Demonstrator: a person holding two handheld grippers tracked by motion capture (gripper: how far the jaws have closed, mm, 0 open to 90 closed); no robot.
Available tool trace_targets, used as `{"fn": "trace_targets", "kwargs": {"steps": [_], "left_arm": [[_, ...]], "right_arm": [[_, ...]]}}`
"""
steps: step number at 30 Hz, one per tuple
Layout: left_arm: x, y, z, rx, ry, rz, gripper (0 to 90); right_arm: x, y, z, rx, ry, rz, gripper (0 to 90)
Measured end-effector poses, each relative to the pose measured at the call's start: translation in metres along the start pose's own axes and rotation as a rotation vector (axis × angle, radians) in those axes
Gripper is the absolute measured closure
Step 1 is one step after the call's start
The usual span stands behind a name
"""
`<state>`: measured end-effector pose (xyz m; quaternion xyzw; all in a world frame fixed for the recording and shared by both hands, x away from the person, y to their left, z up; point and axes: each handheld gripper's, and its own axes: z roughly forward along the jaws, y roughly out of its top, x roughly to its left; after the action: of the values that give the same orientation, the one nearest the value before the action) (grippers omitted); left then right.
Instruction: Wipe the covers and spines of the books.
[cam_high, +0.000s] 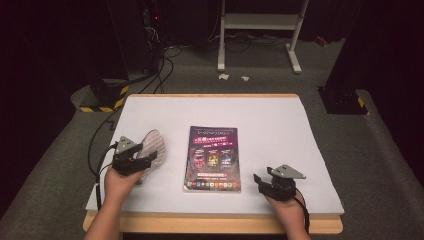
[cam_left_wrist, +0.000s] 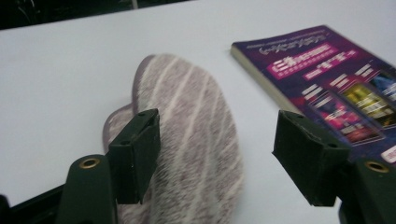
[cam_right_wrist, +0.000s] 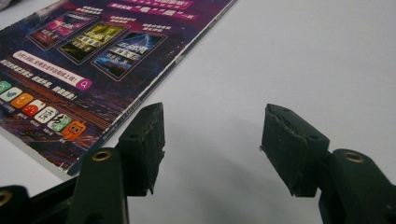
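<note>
On the counter (cam_high: 280, 125), the soft, limp striped cloth (cam_left_wrist: 196, 140) sits between spread left tongs (cam_left_wrist: 217, 154); pinch its raised fold. Right tongs (cam_right_wrist: 212, 149) spread, empty.

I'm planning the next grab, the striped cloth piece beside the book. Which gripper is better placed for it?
Probably the left gripper: it hangs right over the striped cloth piece, jaws open, the cloth below them. The right gripper sits beyond the book, over bare table.
</note>
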<state>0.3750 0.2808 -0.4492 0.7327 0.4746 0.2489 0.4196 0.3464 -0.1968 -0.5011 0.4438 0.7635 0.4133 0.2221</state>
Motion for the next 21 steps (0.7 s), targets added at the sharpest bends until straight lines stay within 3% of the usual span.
{"fn": "trace_targets", "kwargs": {"steps": [9,12,14,21], "left_arm": [[-0.026,0.011,-0.002,-0.04,-0.051,0.048,34.0],[-0.036,0.011,0.002,-0.037,-0.103,0.062,36.4],[-0.044,0.01,0.006,-0.038,-0.117,0.084,39.6],[-0.068,0.003,0.024,-0.005,-0.163,0.115,38.6]], "right_arm": [[0.001,0.0,0.0,0.002,0.004,-0.001,38.7],[0.002,0.001,0.0,0.003,0.004,-0.007,38.6],[0.003,0.001,0.0,0.005,0.006,-0.017,39.0],[0.006,0.001,0.0,0.003,0.014,-0.031,38.1]]}}
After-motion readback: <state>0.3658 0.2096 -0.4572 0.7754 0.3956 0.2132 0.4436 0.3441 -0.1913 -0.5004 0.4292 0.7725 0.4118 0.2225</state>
